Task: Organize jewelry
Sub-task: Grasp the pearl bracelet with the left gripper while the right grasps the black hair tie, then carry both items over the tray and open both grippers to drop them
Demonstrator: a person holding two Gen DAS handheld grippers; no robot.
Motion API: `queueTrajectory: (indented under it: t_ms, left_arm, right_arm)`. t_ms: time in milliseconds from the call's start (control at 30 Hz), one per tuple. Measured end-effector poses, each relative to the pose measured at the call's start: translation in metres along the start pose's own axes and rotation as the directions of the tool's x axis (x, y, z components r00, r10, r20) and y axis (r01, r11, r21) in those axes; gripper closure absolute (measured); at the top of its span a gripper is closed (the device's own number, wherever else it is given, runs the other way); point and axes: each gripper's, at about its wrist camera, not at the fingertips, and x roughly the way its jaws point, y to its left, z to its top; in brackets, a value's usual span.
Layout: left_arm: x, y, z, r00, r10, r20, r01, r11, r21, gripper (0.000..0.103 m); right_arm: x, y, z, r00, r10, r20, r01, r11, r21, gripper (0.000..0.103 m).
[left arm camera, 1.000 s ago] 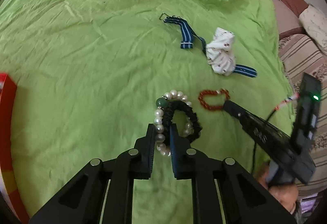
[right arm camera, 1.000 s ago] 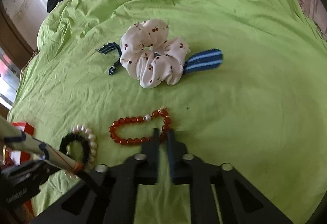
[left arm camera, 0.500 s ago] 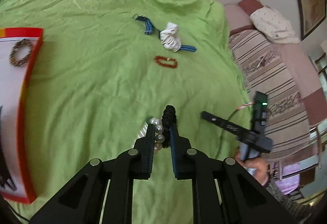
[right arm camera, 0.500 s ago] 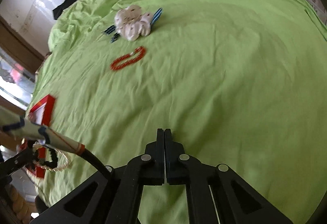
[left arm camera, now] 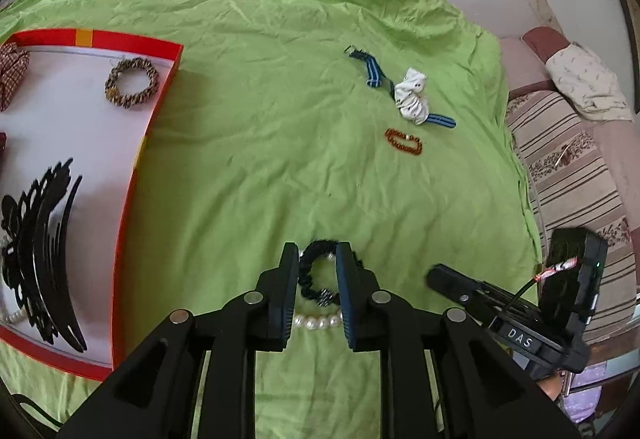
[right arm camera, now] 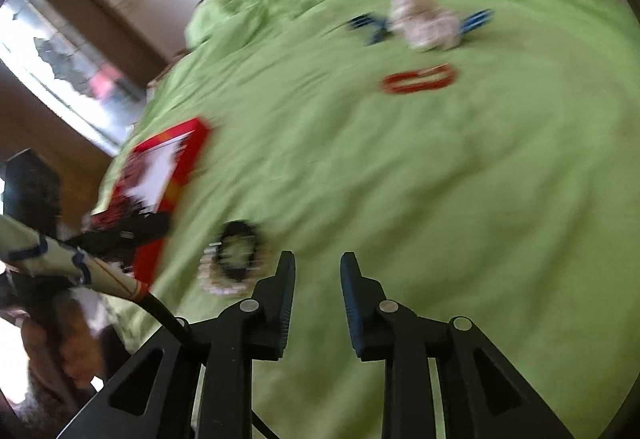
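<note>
1. Left gripper [left arm camera: 317, 251]: its jaws have just been opening and stand narrowly apart. A black scrunchie [left arm camera: 307, 285] and a pearl bracelet [left arm camera: 318, 321] show between the fingers. The pads do not appear to press on either. Both pieces seem to lie loose on the sheet, a judgement the blurred right wrist view supports.
2. Right gripper [right arm camera: 318, 259]: its jaws have also just been opening, moderately parted, with nothing between them.
3. Black scrunchie: a gathered fabric ring, soft and very light. It would likely collapse under a pinch, so take one side of the band.
4. Pearl bracelet: round, glossy beads on a string, partly hidden under the scrunchie. It is likely slippery and limp. A hold across the strand between beads should slip less than one on a single pearl.
5. Green sheet [left arm camera: 280, 159]: a creased cloth surface that gives under pressure.
6. Red box [left arm camera: 130, 199]: a shallow tray with a white floor, near on the left. It holds a braided hair tie [left arm camera: 132, 83] and a black hair comb [left arm camera: 40, 239].
7. Red bead bracelet [left arm camera: 404, 143]: small hard beads in a flattened loop, well apart from the gripper.
8. White scrunchie [left arm camera: 412, 99]: printed fabric, lying on a blue striped strap [left arm camera: 370, 69].
</note>
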Motion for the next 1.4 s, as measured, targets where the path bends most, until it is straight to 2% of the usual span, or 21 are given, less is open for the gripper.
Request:
queueTrajectory:
  t_ms: [100,200,233,267,433,500,567,767,900,1067,1200,1400]
  left_arm:
    - [0.001,0.006,-0.003,1.000,-0.005,-0.004,0.005,1.000,-0.019,0.085]
    - [0.001,0.007,-0.001,1.000,-0.005,0.000,0.005,1.000,-0.027,0.085]
    - [0.001,0.007,-0.001,1.000,-0.005,0.000,0.005,1.000,-0.029,0.085]
    - [0.002,0.007,0.000,1.000,-0.006,0.000,0.006,1.000,-0.031,0.085]
    - [0.007,0.005,-0.002,1.000,-0.006,-0.016,0.006,1.000,-0.007,0.082]
    - [0.013,0.003,-0.005,1.000,-0.004,-0.030,0.004,1.000,0.002,0.080]
    - [0.021,0.001,-0.009,0.999,-0.003,-0.051,0.003,1.000,0.010,0.080]
    - [0.041,-0.007,-0.020,0.994,0.011,-0.105,-0.006,0.999,0.046,0.080]
    - [0.053,-0.010,-0.023,0.992,0.028,-0.124,-0.021,0.998,0.064,0.080]
    - [0.061,-0.013,-0.022,0.992,0.042,-0.122,-0.032,0.996,0.079,0.080]
    - [0.063,-0.013,-0.021,0.992,0.036,-0.118,-0.026,0.996,0.080,0.079]
    - [0.060,-0.014,-0.020,0.994,0.033,-0.106,-0.026,0.998,0.065,0.079]
  right_arm:
    - [0.028,0.020,0.001,0.998,0.047,-0.044,-0.048,0.999,-0.022,0.069]
    - [0.051,0.030,0.004,0.995,0.067,-0.073,-0.069,0.997,-0.019,0.069]
    - [0.058,0.032,0.005,0.994,0.066,-0.086,-0.068,0.998,-0.018,0.073]
    - [0.060,0.032,0.005,0.994,0.062,-0.090,-0.064,0.998,-0.016,0.094]
    - [0.045,0.011,0.006,0.997,0.055,-0.047,-0.053,0.998,0.047,0.094]
    - [0.030,-0.005,0.006,1.000,0.024,-0.016,-0.022,0.996,0.084,0.094]
    - [0.015,-0.022,0.005,0.999,-0.046,0.007,0.045,0.993,0.108,0.094]
    - [-0.005,-0.054,0.000,0.990,-0.139,0.023,0.133,0.978,0.158,0.091]
    - [-0.002,-0.056,-0.003,0.988,-0.150,0.024,0.144,0.976,0.162,0.090]
    - [0.008,-0.048,-0.001,0.985,-0.171,0.023,0.167,0.977,0.132,0.083]
    - [0.015,-0.043,-0.002,0.978,-0.205,0.034,0.201,0.974,0.105,0.083]
    - [0.017,-0.048,-0.002,0.979,-0.198,0.046,0.192,0.974,0.121,0.083]
